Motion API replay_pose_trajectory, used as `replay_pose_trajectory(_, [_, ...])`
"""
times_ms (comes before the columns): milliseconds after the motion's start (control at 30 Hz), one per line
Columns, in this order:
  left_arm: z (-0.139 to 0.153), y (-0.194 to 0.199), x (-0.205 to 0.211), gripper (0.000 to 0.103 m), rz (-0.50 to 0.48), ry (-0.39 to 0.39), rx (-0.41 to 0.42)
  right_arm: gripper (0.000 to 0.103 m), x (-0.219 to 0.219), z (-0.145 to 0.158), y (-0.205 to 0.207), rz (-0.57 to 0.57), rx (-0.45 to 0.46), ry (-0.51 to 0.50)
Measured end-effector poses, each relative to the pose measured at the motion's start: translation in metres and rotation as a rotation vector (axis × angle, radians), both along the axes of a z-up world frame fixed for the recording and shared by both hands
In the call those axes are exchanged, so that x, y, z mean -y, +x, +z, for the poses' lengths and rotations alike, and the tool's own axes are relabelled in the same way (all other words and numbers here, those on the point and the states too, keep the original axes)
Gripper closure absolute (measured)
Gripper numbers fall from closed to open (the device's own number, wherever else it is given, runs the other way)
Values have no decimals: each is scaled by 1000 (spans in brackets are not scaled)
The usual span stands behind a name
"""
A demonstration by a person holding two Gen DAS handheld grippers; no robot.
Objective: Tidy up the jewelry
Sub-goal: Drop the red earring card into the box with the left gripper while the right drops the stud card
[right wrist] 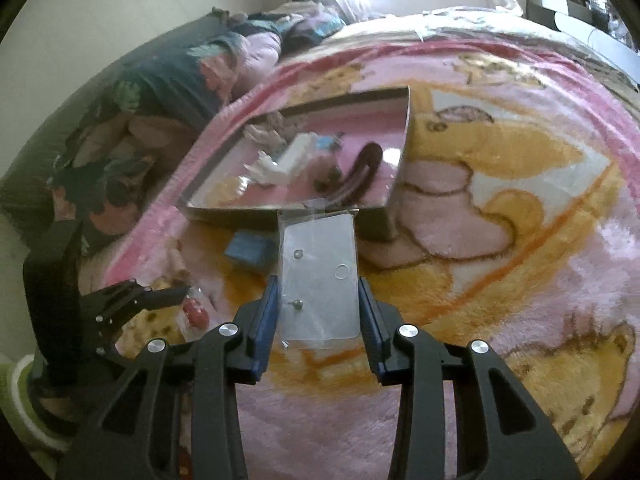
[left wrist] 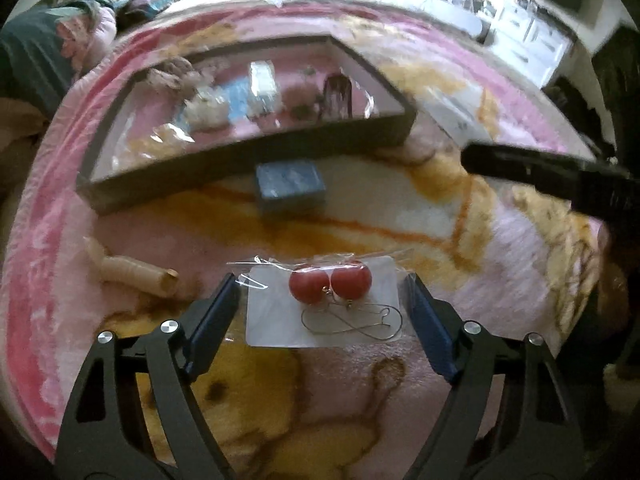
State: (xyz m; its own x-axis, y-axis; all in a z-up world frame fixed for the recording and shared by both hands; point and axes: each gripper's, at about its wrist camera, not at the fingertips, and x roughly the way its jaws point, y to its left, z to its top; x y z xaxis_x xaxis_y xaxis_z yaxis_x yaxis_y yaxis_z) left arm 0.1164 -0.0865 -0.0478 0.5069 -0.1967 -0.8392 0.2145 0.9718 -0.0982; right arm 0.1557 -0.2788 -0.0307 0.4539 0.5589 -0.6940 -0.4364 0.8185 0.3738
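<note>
A white card with two red ball earrings [left wrist: 330, 284] in a clear sleeve lies on the pink and yellow blanket. My left gripper [left wrist: 322, 284] is open around it, one pad near each side edge, neither visibly pressing. My right gripper [right wrist: 318, 280] is shut on a second white card with small stud earrings [right wrist: 318, 276], gripped by its long edges above the blanket. A black-rimmed tray [left wrist: 248, 156] with a pink lining lies beyond and holds several jewelry pieces and packets. In the right wrist view the tray [right wrist: 236, 213] sits just behind the held card.
A small blue box [left wrist: 290, 186] sits in front of the tray, also seen as the blue box [right wrist: 250, 250]. A beige roll [left wrist: 136, 274] lies left of the red earrings. The right gripper's fingers [left wrist: 520, 168] reach in from the right. Heaped bedding [right wrist: 192, 68] lines the left side.
</note>
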Motion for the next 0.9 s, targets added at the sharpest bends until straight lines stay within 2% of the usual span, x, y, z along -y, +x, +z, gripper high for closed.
replay_pose_trajectory(167, [26,1,-24,28,50,-34,52,67,-1,18,-7,1,41,17])
replay_pose_trajectory(500, [64,14,-71,28,158,-55,138,67,-17,55,-14,10,173,-22])
replay_pose_trajectory(900, [97,31,-117,28,262,-65,213,67,-36,80,1,19,234,-6])
